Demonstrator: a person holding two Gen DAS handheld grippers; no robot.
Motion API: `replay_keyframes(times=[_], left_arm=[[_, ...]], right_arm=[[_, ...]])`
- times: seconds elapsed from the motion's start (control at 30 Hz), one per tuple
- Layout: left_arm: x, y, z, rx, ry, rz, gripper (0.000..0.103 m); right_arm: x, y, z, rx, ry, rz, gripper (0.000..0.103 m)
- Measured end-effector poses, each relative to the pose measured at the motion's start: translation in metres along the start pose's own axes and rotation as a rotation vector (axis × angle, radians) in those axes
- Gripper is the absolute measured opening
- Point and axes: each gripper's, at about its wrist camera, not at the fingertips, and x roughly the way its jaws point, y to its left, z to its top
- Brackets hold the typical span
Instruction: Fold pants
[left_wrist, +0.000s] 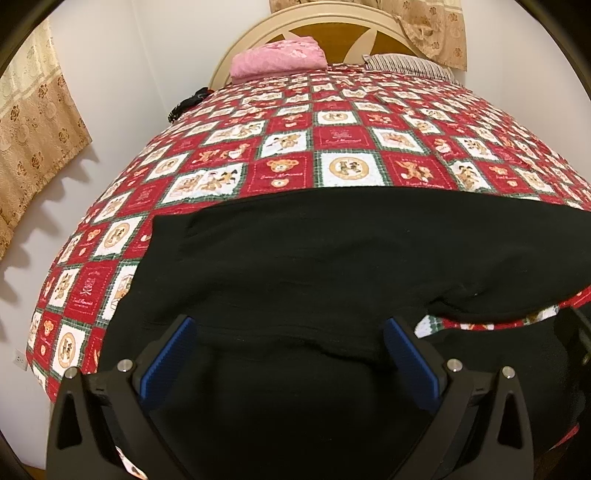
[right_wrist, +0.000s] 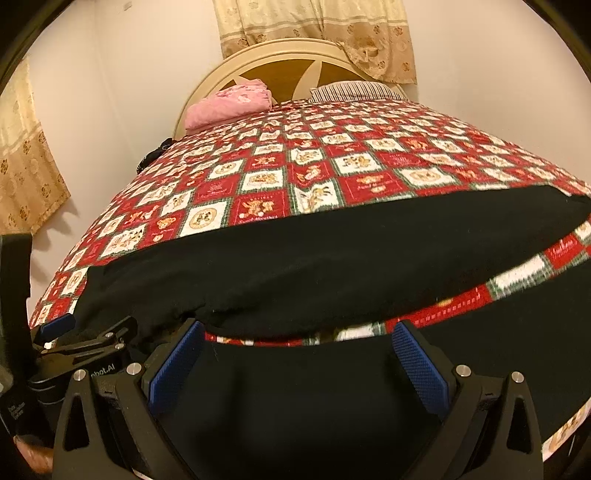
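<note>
Black pants (left_wrist: 295, 266) fill the near view, spread flat across the bed's teddy-bear quilt (left_wrist: 343, 140). Your left claw (left_wrist: 288, 354) hangs released over the fabric, blue pads (left_wrist: 168, 360) wide apart, gripping nothing. Your right claw (right_wrist: 299, 358) is released too, over the near leg, quilt showing between both legs. Pink bedding (right_wrist: 229, 103) sits by the headboard (right_wrist: 291, 51).

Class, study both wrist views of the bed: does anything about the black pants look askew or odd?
Yes. The black pants lie crosswise with their two legs splayed apart, a strip of the red quilt showing between them. The left gripper and right gripper are both open above the near leg.
</note>
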Motion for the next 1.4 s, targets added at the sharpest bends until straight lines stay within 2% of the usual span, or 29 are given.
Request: replay_keyframes(times=[0.1, 0.27, 0.4, 0.5, 0.6, 0.77, 0.87, 0.93, 0.97, 1.03, 1.07, 1.1, 1.13, 1.17, 1.2, 1.23, 1.3, 1.37, 1.4], left_arm=[[0.002, 0.014, 0.004, 0.019, 0.003, -0.018, 0.103], [0.009, 0.069, 0.029, -0.004, 0.001, -0.032, 0.103], [0.029, 0.116, 0.054, -0.061, -0.002, -0.035, 0.103], [0.057, 0.146, 0.067, -0.122, 0.04, -0.057, 0.103], [0.08, 0.163, 0.073, -0.172, 0.082, -0.096, 0.096], [0.108, 0.172, 0.076, -0.223, 0.146, -0.176, 0.096], [0.126, 0.172, 0.076, -0.249, 0.197, -0.184, 0.096], [0.136, 0.174, 0.073, -0.295, 0.239, -0.222, 0.096], [0.136, 0.174, 0.071, -0.298, 0.227, -0.222, 0.096], [0.135, 0.17, 0.07, -0.259, 0.208, -0.213, 0.096], [0.136, 0.17, 0.071, -0.245, 0.204, -0.209, 0.096], [0.137, 0.169, 0.072, -0.238, 0.198, -0.205, 0.096], [0.136, 0.169, 0.073, -0.238, 0.19, -0.205, 0.096], [0.137, 0.169, 0.074, -0.241, 0.18, -0.209, 0.095], [0.137, 0.17, 0.076, -0.246, 0.166, -0.217, 0.087], [0.136, 0.171, 0.077, -0.25, 0.151, -0.229, 0.082], [0.137, 0.172, 0.08, -0.256, 0.145, -0.255, 0.073], [0.138, 0.171, 0.083, -0.254, 0.15, -0.255, 0.073], [0.138, 0.171, 0.084, -0.251, 0.154, -0.251, 0.073]], right_arm=[[0.003, -0.002, 0.013, -0.039, 0.01, 0.02, 0.102], [0.012, -0.008, 0.05, -0.158, 0.015, 0.048, 0.102], [0.043, -0.003, 0.079, -0.274, 0.04, 0.07, 0.102], [0.076, 0.006, 0.093, -0.356, 0.092, 0.097, 0.102], [0.107, 0.015, 0.1, -0.426, 0.138, 0.086, 0.102], [0.141, 0.027, 0.106, -0.52, 0.195, 0.082, 0.101], [0.164, 0.035, 0.104, -0.567, 0.256, 0.096, 0.101], [0.176, 0.039, 0.098, -0.588, 0.311, 0.111, 0.093], [0.18, 0.04, 0.093, -0.598, 0.341, 0.128, 0.083], [0.178, 0.04, 0.091, -0.597, 0.325, 0.149, 0.08], [0.178, 0.04, 0.091, -0.595, 0.332, 0.17, 0.071], [0.178, 0.04, 0.092, -0.586, 0.344, 0.197, 0.057], [0.178, 0.039, 0.093, -0.575, 0.352, 0.218, 0.052], [0.177, 0.041, 0.093, -0.575, 0.35, 0.221, 0.041], [0.175, 0.044, 0.093, -0.588, 0.349, 0.225, 0.021], [0.172, 0.047, 0.092, -0.596, 0.352, 0.244, 0.012], [0.169, 0.051, 0.092, -0.6, 0.34, 0.231, 0.011], [0.163, 0.053, 0.096, -0.612, 0.297, 0.22, 0.012], [0.162, 0.052, 0.098, -0.618, 0.289, 0.224, 0.017]])
